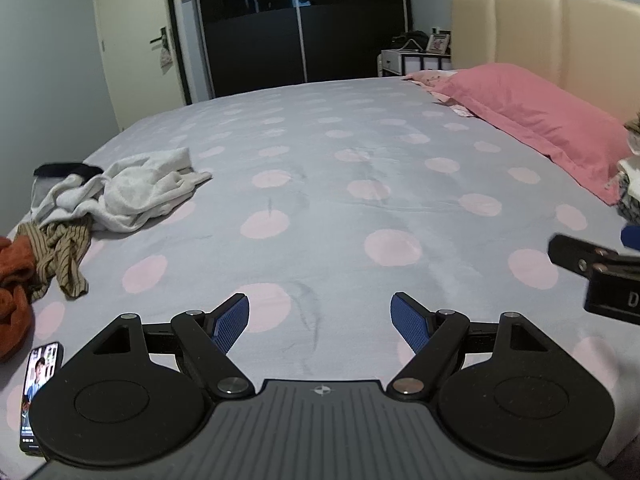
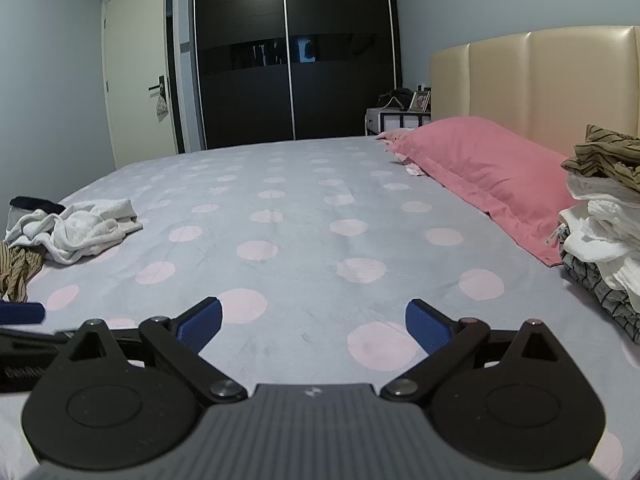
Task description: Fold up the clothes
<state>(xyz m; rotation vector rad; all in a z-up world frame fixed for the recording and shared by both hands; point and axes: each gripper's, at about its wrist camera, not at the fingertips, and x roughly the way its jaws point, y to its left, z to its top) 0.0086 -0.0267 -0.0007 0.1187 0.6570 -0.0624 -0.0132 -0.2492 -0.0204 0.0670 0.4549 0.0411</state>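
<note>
A heap of unfolded clothes lies at the left of the bed: a white garment [image 1: 132, 188], a brown striped one [image 1: 60, 256] and an orange one [image 1: 14, 280]. The white garment [image 2: 84, 228] and striped one [image 2: 18, 268] also show in the right wrist view. A stack of folded clothes [image 2: 600, 236] stands at the right by the pillow. My left gripper [image 1: 320, 324] is open and empty over the bedspread. My right gripper [image 2: 314, 326] is open and empty too; its side shows in the left wrist view [image 1: 596, 272].
The bed has a grey bedspread with pink dots [image 1: 340, 152]. A pink pillow [image 1: 532, 116] lies along the beige headboard [image 2: 532, 88]. A phone with a lit screen [image 1: 38, 392] lies at the near left. A dark wardrobe [image 2: 288, 56] and a door [image 1: 136, 40] stand beyond.
</note>
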